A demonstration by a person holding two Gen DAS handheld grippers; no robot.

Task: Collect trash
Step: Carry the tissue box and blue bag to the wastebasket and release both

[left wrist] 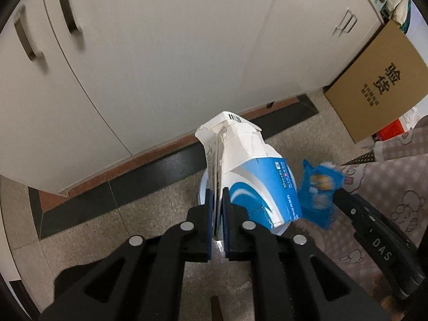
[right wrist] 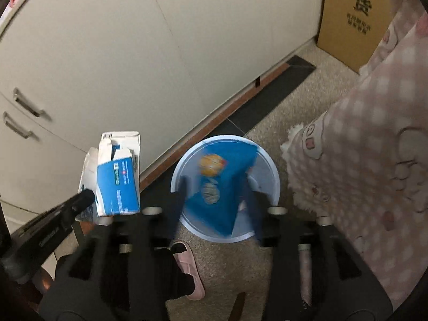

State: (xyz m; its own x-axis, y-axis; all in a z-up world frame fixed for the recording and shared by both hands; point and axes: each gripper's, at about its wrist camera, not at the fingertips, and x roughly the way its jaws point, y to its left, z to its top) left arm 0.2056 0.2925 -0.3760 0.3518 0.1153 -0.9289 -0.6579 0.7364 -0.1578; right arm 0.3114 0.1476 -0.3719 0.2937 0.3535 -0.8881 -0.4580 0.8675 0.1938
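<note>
My left gripper (left wrist: 218,200) is shut on a torn white and blue carton (left wrist: 248,171) and holds it above the floor; the carton also shows in the right wrist view (right wrist: 117,176) at the left. My right gripper (right wrist: 216,187) is open over a white round bin (right wrist: 270,165). A blue snack bag (right wrist: 219,187) sits between its spread fingers, blurred, over the bin's mouth. The bag also shows in the left wrist view (left wrist: 319,190), beside the carton. The bin's rim (left wrist: 202,187) peeks out behind the carton.
White cabinet doors (left wrist: 160,53) with metal handles run along the back, with a dark floor strip (left wrist: 160,171) at their base. A brown cardboard box (left wrist: 379,80) stands at the right. Pink patterned clothing (right wrist: 361,160) and a pink slipper (right wrist: 190,270) are close by.
</note>
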